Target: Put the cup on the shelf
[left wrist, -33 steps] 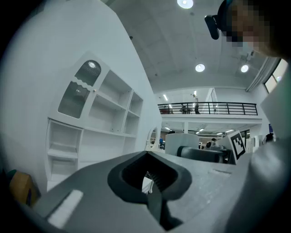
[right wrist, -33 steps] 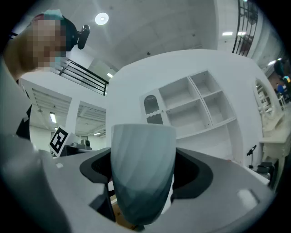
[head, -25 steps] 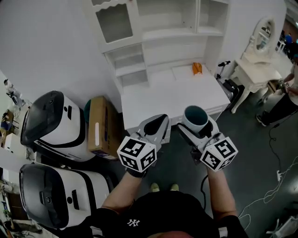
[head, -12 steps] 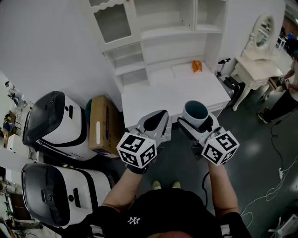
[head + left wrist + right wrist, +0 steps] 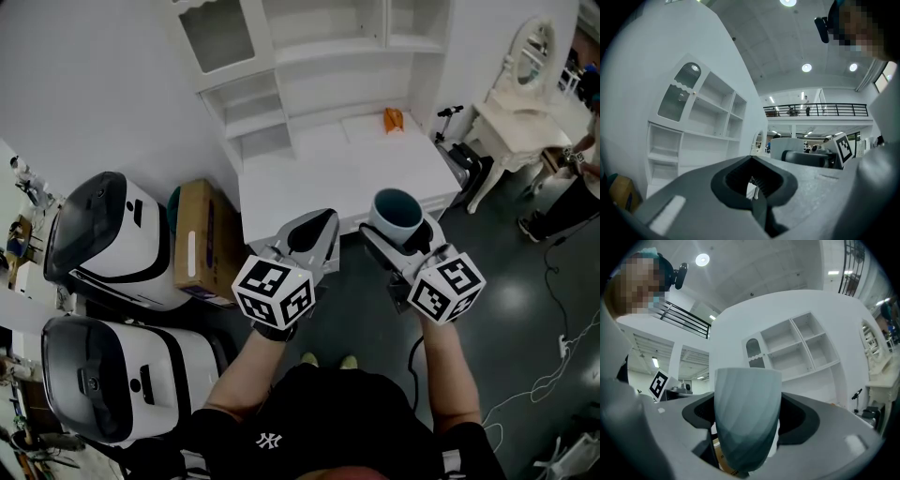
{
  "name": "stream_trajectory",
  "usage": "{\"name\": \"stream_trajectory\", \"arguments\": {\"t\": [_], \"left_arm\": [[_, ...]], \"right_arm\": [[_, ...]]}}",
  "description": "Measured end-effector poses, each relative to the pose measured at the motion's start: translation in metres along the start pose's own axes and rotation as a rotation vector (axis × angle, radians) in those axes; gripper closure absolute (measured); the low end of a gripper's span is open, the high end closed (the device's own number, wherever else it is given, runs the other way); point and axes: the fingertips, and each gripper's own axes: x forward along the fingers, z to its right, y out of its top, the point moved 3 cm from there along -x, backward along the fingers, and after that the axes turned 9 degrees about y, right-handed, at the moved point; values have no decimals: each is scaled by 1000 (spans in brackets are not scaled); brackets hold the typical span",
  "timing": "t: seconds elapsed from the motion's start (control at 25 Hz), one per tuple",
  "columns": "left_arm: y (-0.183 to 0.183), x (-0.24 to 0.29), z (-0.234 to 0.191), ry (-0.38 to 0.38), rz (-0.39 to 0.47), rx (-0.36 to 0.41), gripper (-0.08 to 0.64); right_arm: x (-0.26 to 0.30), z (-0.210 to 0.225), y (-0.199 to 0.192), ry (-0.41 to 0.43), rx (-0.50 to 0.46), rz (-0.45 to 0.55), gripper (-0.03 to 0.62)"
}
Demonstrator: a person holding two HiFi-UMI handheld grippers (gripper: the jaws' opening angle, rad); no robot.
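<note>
A pale cup [image 5: 396,214] with a dark teal inside stands upright between the jaws of my right gripper [image 5: 397,225], which is shut on it; in the right gripper view the ribbed grey-green cup [image 5: 746,420] fills the gap between the jaws. My left gripper [image 5: 309,236] is held beside it, shut with nothing in it; its jaws [image 5: 757,190] meet in the left gripper view. Both grippers hover over the near edge of the white desk [image 5: 309,187]. The white shelf unit [image 5: 309,66] rises behind the desk, its compartments bare [image 5: 801,352].
An orange object [image 5: 393,119] lies at the desk's back right. A cardboard box [image 5: 195,246] and two large white machines [image 5: 103,244] stand on the left. A white dressing table with mirror [image 5: 517,103] and a person [image 5: 572,187] are on the right. Cables [image 5: 553,375] trail on the dark floor.
Both grippers with the cup have shifted slightly forward toward the desk; the view has drifted a little. The grip on the cup is unchanged.
</note>
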Motion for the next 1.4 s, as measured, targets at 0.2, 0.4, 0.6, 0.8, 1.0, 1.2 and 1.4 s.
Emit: {"name": "stream_trajectory", "arguments": {"t": [0.2, 0.4, 0.6, 0.8, 1.0, 1.2, 1.4], "left_arm": [[-7, 3, 6, 17, -7, -5, 560], [-5, 8, 7, 27, -13, -3, 560], [-6, 20, 3, 23, -16, -1, 560], [-9, 39, -14, 21, -15, -1, 560], [-8, 70, -43, 17, -19, 0, 560], [-3, 109, -80, -1, -22, -7, 560], [4, 149, -118, -19, -30, -18, 560]], "right_arm": [[-5, 6, -1, 11, 0, -2, 195], [-3, 9, 1, 24, 3, -2, 195], [5, 21, 1, 25, 4, 1, 195], [25, 37, -3, 20, 3, -7, 195], [56, 63, -6, 16, 5, -14, 196], [96, 96, -5, 0, 5, -20, 195], [136, 129, -3, -19, 7, -30, 195]]}}
